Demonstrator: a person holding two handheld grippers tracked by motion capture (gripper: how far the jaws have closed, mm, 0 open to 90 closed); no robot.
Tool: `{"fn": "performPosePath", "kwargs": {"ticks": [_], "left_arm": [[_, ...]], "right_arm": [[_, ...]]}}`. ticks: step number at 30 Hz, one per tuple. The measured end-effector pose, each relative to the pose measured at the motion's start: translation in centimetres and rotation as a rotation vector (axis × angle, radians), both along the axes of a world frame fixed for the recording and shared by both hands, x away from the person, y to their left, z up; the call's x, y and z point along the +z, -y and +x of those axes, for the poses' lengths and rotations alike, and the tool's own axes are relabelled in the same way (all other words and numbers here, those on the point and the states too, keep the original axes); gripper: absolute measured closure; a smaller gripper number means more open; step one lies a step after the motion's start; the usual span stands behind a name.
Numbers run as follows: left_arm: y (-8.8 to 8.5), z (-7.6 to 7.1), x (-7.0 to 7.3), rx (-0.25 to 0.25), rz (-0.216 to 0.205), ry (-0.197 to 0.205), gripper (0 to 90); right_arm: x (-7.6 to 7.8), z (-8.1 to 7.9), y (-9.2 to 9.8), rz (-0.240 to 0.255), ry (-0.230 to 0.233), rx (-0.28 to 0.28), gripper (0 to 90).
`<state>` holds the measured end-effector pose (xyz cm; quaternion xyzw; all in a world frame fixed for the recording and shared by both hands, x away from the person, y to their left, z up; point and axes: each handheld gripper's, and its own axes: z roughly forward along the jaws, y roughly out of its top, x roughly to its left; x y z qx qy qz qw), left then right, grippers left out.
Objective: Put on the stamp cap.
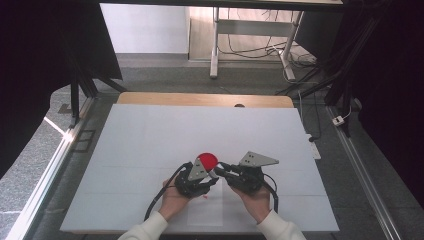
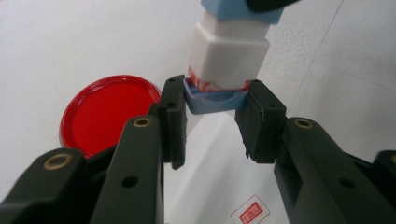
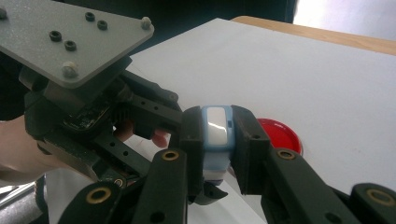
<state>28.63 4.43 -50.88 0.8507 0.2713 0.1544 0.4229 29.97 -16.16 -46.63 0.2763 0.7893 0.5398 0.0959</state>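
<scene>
Both grippers are on one small object, held just above the white worktop [image 1: 150,135] near the person's edge. It is a white, square-sectioned plastic stamp body with blue ends [image 2: 229,56]. The left gripper [image 2: 215,100] pinches its lower blue cap [image 2: 215,99] between black pads; the right gripper [image 3: 215,140] clamps the upper blue end [image 3: 215,128], seen in the right gripper view as a blue frame around a white window.

How far along? My read is that the cap is coming off but has not parted yet: in the left gripper view the blue cap sits flush under the white body, with a thin streak of red ink showing at the seam. Pulling the two halves apart looks like the step in hand.

A round red ink pad in a shallow clear dish [image 2: 109,114] lies open on the worktop just beside the grippers, at the left of the left gripper view. Below the jaws a sheet of white paper bears a small red rectangular stamp mark [image 2: 250,214], so at least one imprint is already down. Whether more stamping or capping is left, I cannot tell
</scene>
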Motion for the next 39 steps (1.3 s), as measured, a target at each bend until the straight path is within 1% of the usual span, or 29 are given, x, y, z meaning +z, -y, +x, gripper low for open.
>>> {"fn": "performPosePath", "kwargs": {"ticks": [5, 13, 21, 26, 30, 33, 37, 39], "left_arm": [[0.10, -0.11, -0.01, 0.001, 0.001, 0.011, 63.5], [0.17, -0.20, 0.00, 0.005, 0.010, 0.023, 63.6], [0.20, -0.28, -0.02, 0.008, 0.015, 0.034, 63.6], [0.24, -0.41, 0.03, 0.008, 0.014, 0.042, 63.6], [0.23, -0.48, 0.09, 0.009, 0.015, 0.050, 63.7], [0.30, -0.50, 0.06, 0.007, 0.023, 0.053, 63.8], [0.47, -0.62, 0.02, 0.014, 0.043, 0.063, 63.9], [0.50, -0.66, 0.04, 0.011, 0.055, 0.066, 63.9]], "right_arm": [[-0.09, 0.02, -0.10, -0.005, -0.018, -0.022, 74.9], [-0.13, 0.04, -0.12, 0.000, -0.032, -0.031, 74.9], [-0.30, 0.22, 0.04, 0.031, -0.067, -0.040, 74.8], [-0.48, 0.43, 0.25, 0.065, -0.108, -0.044, 74.9], [-0.46, 0.47, 0.31, 0.074, -0.113, -0.044, 74.9], [-0.37, 0.41, 0.22, 0.054, -0.104, -0.043, 74.9], [-0.15, 0.06, -0.19, 0.003, -0.067, -0.041, 75.0], [-0.13, -0.06, -0.39, -0.013, -0.057, -0.040, 74.9]]}}
